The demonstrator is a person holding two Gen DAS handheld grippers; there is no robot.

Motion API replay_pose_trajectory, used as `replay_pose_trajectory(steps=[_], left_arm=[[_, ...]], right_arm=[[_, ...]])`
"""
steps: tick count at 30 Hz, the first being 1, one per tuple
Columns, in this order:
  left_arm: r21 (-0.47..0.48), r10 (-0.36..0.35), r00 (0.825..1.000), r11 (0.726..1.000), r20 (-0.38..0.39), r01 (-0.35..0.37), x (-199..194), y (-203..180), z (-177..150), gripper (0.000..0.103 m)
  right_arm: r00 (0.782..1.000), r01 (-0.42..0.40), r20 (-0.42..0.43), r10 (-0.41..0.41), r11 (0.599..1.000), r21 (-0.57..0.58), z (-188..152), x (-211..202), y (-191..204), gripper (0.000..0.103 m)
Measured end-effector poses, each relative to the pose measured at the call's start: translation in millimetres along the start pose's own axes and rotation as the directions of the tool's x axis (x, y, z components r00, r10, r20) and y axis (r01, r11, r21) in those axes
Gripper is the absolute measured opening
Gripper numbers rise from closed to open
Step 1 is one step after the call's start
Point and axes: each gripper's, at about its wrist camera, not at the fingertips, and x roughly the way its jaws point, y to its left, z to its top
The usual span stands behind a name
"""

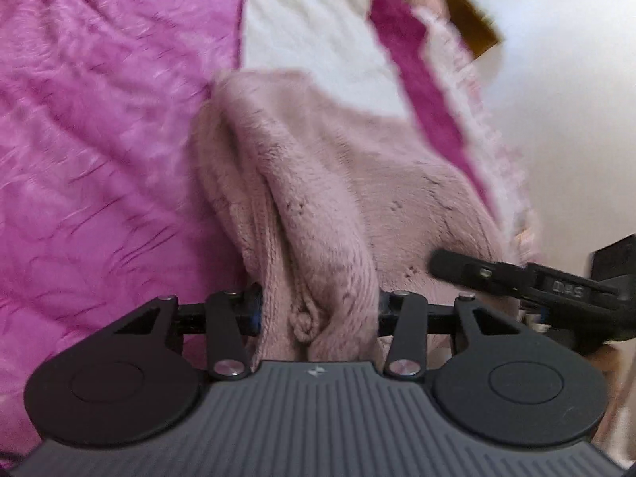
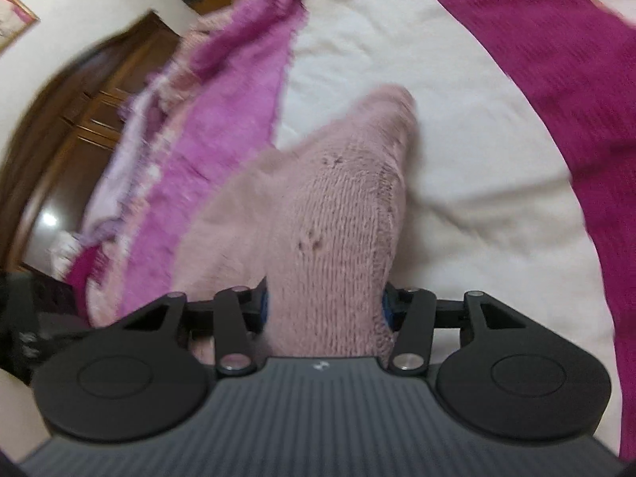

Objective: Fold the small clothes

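A pale pink knitted garment (image 1: pixel 318 183) hangs bunched between both grippers above the bed. My left gripper (image 1: pixel 318 310) is shut on one bunched edge of it, and the knit fills the space between the jaws. My right gripper (image 2: pixel 324 308) is shut on another part of the same pink garment (image 2: pixel 330 214), which stretches away from it. The right gripper's black finger (image 1: pixel 477 268) shows at the right of the left wrist view, close beside the garment. Both views are blurred by motion.
A magenta bedspread (image 1: pixel 99 139) with a pale fringed border covers the bed, with a white sheet (image 2: pixel 457 151) beside it. A dark wooden wardrobe (image 2: pixel 67 127) and white wall stand beyond the bed's edge.
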Motion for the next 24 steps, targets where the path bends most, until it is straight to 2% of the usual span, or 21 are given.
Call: replay_pose_trajectory(steps=[1, 4, 11, 14, 17, 20, 22, 24], left_arm=[[0.004, 0.021, 1.0, 1.0, -0.004, -0.021, 0, 1, -4, 0.052], [-0.016, 0.022, 1.0, 1.0, 0.011, -0.022, -10, 6, -8, 0.052], [0.049, 0.114, 0.99, 0.992, 0.086, -0.119, -42, -6, -15, 0.053], [0.094, 0.163, 0.978, 0.98, 0.129, -0.175, -47, -12, -23, 0.057], [0.112, 0.22, 0.967, 0.966, 0.132, -0.235, -40, -13, -29, 0.058], [0.12, 0.247, 0.955, 0.956, 0.164, -0.267, -42, -22, -36, 0.058], [0.152, 0.276, 0.941, 0.939, 0.198, -0.307, -49, -34, -43, 0.059], [0.181, 0.296, 0.93, 0.924, 0.217, -0.336, -54, -45, -52, 0.065]], right_arm=[[1.0, 0.014, 0.007, -0.013, 1.0, -0.018, -6, 1, -2, 0.057], [0.999, 0.01, 0.047, -0.008, 0.999, -0.045, -15, -8, -4, 0.059], [0.99, 0.031, 0.141, -0.016, 0.994, -0.107, -22, -39, -2, 0.058], [0.986, 0.052, 0.164, -0.031, 0.991, -0.122, -28, -42, -5, 0.058], [0.987, 0.081, 0.149, -0.062, 0.989, -0.123, -34, -33, -6, 0.058], [0.979, 0.107, 0.188, -0.079, 0.984, -0.141, -41, -40, 2, 0.058], [0.972, 0.131, 0.215, -0.093, 0.977, -0.17, -47, -45, 10, 0.058], [0.964, 0.161, 0.242, -0.112, 0.968, -0.192, -55, -49, 16, 0.067]])
